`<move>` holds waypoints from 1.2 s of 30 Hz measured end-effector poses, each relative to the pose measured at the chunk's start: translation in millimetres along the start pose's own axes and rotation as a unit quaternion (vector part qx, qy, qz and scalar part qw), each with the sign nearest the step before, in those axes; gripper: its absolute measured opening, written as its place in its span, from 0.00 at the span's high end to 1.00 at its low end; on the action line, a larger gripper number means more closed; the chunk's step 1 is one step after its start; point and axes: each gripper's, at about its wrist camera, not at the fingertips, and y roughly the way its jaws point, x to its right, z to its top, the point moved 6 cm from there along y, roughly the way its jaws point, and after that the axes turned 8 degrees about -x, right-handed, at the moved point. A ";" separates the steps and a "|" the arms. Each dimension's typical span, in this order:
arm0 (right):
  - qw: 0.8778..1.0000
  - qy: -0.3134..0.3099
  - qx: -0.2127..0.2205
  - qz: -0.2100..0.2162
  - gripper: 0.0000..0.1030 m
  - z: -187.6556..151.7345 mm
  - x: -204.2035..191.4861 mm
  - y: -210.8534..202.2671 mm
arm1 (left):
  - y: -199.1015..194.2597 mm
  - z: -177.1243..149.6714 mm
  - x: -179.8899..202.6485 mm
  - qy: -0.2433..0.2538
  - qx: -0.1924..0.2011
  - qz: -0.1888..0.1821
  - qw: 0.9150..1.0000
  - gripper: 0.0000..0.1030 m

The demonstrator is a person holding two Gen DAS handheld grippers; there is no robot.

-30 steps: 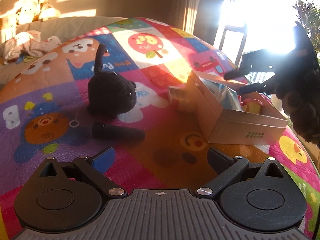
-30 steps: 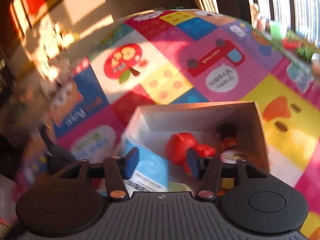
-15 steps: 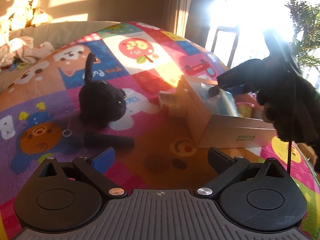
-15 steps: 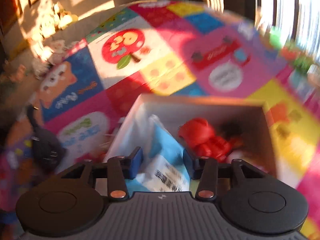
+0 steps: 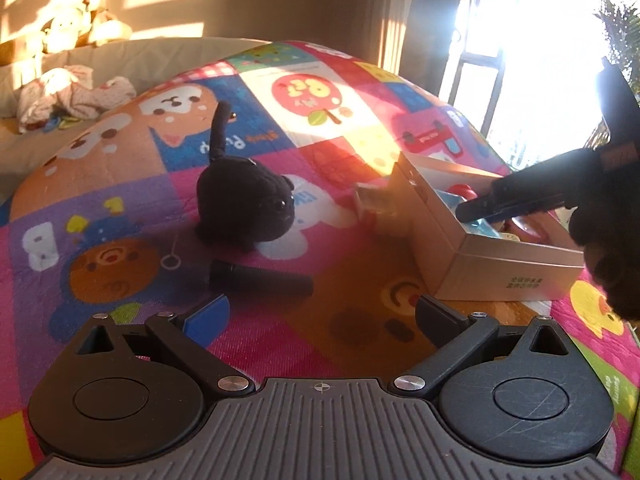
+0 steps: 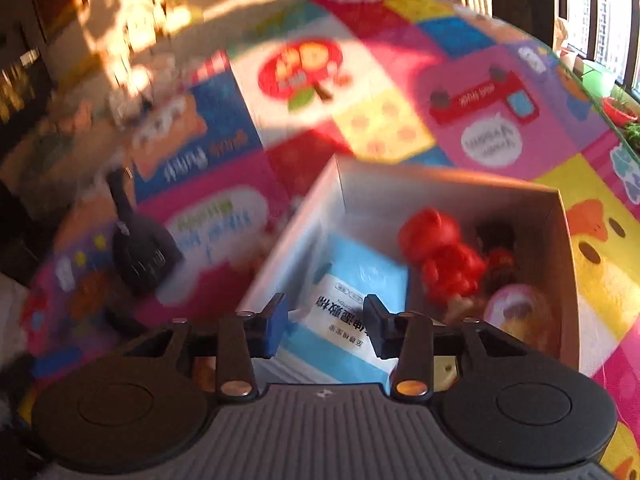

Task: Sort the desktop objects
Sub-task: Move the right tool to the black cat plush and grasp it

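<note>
A black plush cat [image 5: 244,204] sits on the colourful mat, with a black cylinder [image 5: 260,280] lying in front of it. My left gripper [image 5: 320,316] is open and empty, low over the mat just short of the cylinder. An open cardboard box [image 5: 496,268] stands to the right; it also shows in the right wrist view [image 6: 560,216]. It holds a blue and white packet [image 6: 352,300], a red toy [image 6: 444,256] and a pink round item [image 6: 516,312]. My right gripper [image 6: 326,322] hovers open over the packet at the box's near end, and shows in the left wrist view [image 5: 504,204].
A small tan block [image 5: 376,208] lies against the box's left wall. Crumpled clothes [image 5: 72,96] and soft toys [image 5: 76,28] lie at the far left. Potted plants [image 6: 620,108] stand by the window beyond the mat's right edge.
My right gripper dropped towards the box with the blue packet, then opened; the packet now lies in the box. My left gripper stayed open and shifted only slightly.
</note>
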 end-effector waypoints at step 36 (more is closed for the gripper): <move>0.981 -0.188 -0.007 0.037 0.39 46.9 -201.3 69.8 | -14.2 -38.8 -3.0 0.020 -0.033 -0.019 0.999 0.14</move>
